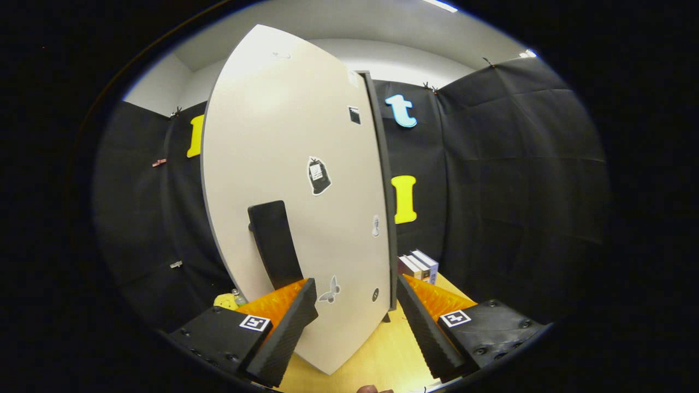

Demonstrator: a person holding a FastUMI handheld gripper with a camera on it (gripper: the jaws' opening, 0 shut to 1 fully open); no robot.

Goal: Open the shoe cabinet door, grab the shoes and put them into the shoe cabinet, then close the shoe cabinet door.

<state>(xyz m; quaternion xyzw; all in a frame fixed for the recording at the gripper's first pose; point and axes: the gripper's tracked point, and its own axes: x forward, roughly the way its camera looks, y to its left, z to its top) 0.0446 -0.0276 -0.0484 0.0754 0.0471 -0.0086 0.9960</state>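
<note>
Door step in hand: gripper (356,305) jaws spread wide, empty, straddling the pale shoe cabinet door (284,180) close ahead, its dark handle (273,243) just beyond the left finger; next likely needs closing on that handle

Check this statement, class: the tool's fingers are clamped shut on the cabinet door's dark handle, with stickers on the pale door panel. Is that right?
Not quite. The gripper view shows the tool open, fingers spread apart with the cabinet door between them; the dark handle sits just ahead, ungripped. The stickers are indeed on the pale door panel.
</note>
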